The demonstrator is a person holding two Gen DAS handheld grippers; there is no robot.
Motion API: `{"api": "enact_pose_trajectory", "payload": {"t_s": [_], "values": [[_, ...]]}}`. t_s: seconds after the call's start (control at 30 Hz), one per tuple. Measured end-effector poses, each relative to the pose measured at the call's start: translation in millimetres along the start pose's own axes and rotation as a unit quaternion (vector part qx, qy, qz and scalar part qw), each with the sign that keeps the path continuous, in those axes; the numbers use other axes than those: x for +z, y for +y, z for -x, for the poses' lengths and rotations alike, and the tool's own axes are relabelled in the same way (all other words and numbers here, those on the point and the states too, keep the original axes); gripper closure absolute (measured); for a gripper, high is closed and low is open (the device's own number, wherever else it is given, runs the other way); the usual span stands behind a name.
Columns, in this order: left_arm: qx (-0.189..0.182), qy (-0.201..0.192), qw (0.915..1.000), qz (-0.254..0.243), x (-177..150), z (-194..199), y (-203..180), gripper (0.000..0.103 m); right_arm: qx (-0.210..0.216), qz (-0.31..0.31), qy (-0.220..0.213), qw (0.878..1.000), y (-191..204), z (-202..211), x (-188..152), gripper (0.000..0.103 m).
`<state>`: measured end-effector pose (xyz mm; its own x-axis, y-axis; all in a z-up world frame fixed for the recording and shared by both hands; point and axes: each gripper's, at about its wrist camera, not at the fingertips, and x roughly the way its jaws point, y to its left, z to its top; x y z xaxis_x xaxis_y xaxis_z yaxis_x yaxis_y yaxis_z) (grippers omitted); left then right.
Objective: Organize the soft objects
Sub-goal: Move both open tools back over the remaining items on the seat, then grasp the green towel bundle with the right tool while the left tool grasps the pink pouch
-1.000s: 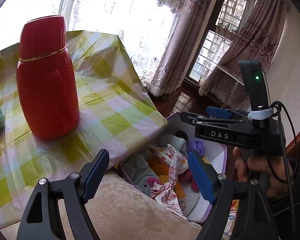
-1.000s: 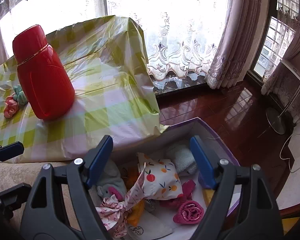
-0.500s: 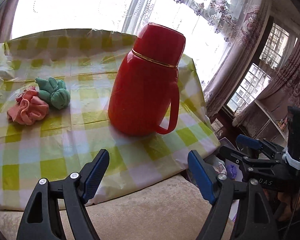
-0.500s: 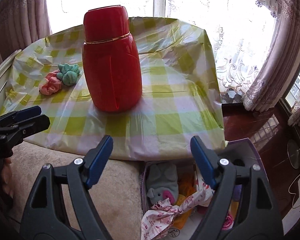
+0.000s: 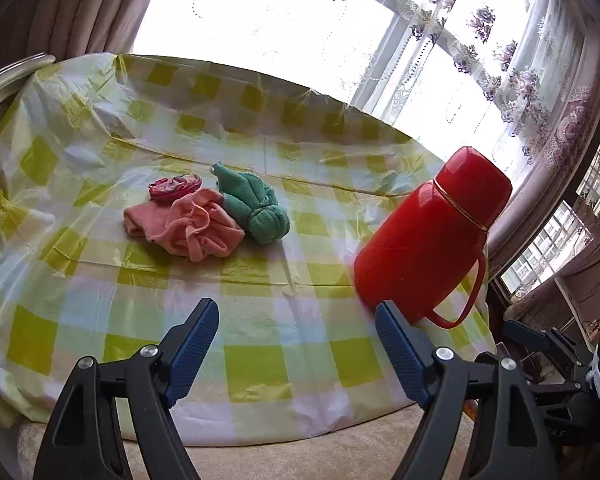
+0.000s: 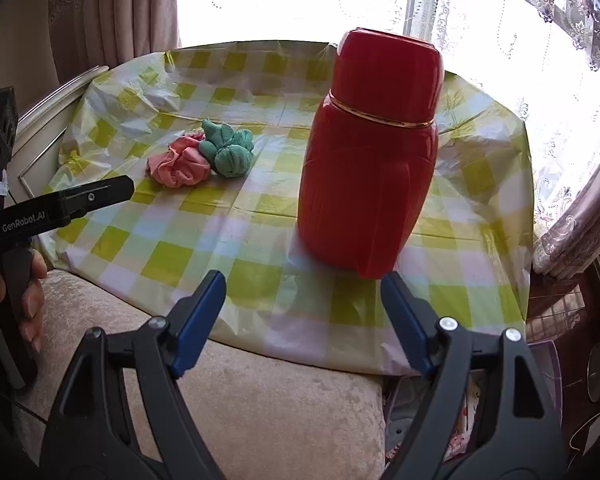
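A pink cloth bundle (image 5: 188,228) lies on the checked tablecloth (image 5: 260,320), touching a green towel bundle (image 5: 256,208) on its right; a small dark pink roll (image 5: 175,187) sits just behind it. They also show in the right wrist view: the pink bundle (image 6: 180,162) and the green bundle (image 6: 228,152). My left gripper (image 5: 296,340) is open and empty, over the near part of the table. My right gripper (image 6: 304,312) is open and empty, above the table's front edge.
A tall red thermos (image 5: 432,236) with a handle stands on the table's right side, close in front of my right gripper (image 6: 370,156). A beige cushion (image 6: 260,400) lies below the table edge. A purple box (image 6: 544,364) with soft items sits low right. Curtains and windows are behind.
Both grippers have swung left and up, away from the box of soft items by the floor, toward the table. The cloth bundles have come into view. Both stayed open.
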<state>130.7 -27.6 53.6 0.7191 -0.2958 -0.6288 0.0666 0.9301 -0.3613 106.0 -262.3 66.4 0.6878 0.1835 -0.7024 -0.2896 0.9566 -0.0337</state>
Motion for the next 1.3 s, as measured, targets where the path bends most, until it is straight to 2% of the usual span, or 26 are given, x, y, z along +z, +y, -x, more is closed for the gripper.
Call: {"api": "enact_pose_trajectory", "payload": {"t_s": [0.2,0.5,0.77,1.07,1.3], "values": [[0.034,-0.016,0.9988,0.032,17.2,1.3,39.0,0.022,0.027,0.034,-0.006,0.999,39.2,-21.0,22.8,0.021],[0.064,-0.013,0.9954,0.070,38.9,-18.7,78.3,0.022,0.049,0.051,-0.014,0.997,75.5,-65.5,63.8,0.021],[0.078,-0.011,0.9929,0.090,58.1,-42.7,97.4,0.022,0.046,0.035,-0.009,0.998,82.7,-112.5,96.3,0.021],[0.073,0.024,0.9929,0.091,72.6,-84.1,105.5,0.022,0.046,0.022,0.015,0.999,85.7,-170.2,118.4,0.021],[0.092,0.036,0.9882,0.117,85.9,-111.4,123.5,0.022,0.050,0.011,0.027,0.998,93.2,-208.0,133.9,0.021]]}}
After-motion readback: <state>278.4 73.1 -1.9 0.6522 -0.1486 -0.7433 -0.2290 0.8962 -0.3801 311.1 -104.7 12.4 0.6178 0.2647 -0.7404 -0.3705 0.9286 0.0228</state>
